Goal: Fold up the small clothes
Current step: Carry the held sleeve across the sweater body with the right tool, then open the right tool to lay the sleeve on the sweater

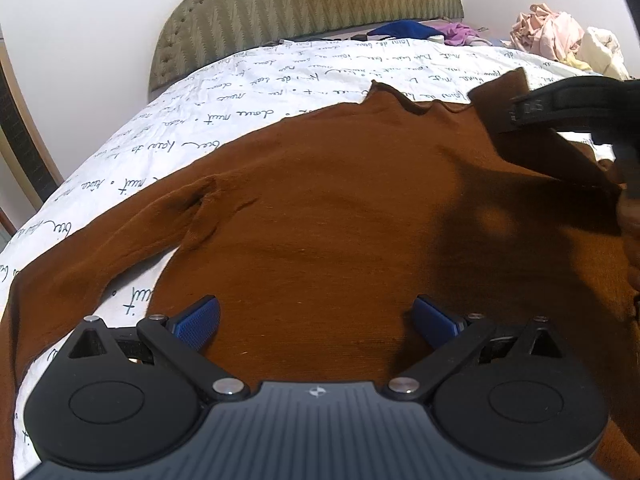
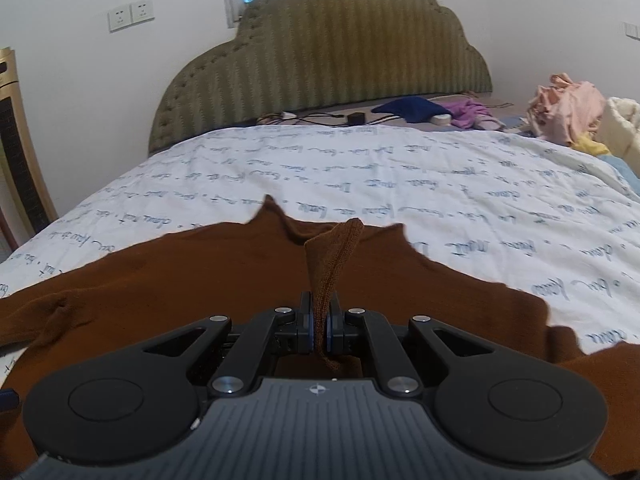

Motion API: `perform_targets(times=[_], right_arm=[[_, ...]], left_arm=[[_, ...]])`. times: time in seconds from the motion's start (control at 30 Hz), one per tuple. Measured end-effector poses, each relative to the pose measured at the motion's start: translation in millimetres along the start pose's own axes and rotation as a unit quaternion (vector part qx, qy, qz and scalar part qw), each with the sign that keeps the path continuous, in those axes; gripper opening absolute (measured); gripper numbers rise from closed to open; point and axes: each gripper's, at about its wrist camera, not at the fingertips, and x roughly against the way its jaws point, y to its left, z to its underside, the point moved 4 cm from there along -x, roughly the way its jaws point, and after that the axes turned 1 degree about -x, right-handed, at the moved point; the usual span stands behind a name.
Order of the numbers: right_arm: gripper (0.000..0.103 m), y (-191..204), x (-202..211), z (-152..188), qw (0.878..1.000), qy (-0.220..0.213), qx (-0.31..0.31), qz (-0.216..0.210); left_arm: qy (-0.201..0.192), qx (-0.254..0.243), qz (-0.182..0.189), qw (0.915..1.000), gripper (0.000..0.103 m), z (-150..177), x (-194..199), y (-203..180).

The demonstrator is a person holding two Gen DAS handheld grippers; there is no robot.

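A brown knitted sweater (image 1: 320, 208) lies flat on the bed, neck towards the headboard, its left sleeve (image 1: 100, 252) stretched out to the side. My left gripper (image 1: 316, 320) hovers open over the sweater's lower body, blue pads wide apart with nothing between them. My right gripper (image 2: 320, 322) is shut on the ribbed cuff of the right sleeve (image 2: 330, 260), which stands up between the pads. In the left wrist view the right gripper (image 1: 516, 114) holds that sleeve (image 1: 532, 148) lifted over the sweater's right shoulder, casting a shadow on the body.
The sheet (image 2: 400, 168) is white with handwritten script. A padded green headboard (image 2: 320, 68) stands behind. A heap of pale clothes (image 2: 568, 108) lies at the far right, a blue and purple pile (image 2: 420, 110) and cables near the headboard. A person's hand (image 1: 630, 216) shows at the right edge.
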Motion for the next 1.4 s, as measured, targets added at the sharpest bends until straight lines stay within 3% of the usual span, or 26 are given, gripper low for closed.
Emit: perform_targets(times=[1.0, 1.4], right_arm=[[0.011, 139, -59, -16, 0.991, 0.013, 0.081, -0.106], [0.012, 151, -76, -5, 0.988, 0.051, 0.073, -0.128]], left_arm=[[0.001, 0.091, -0.016, 0.9957, 0.103, 4, 19, 66], [0.013, 0.110, -0.010, 0.9938, 0.103, 9, 17, 75]])
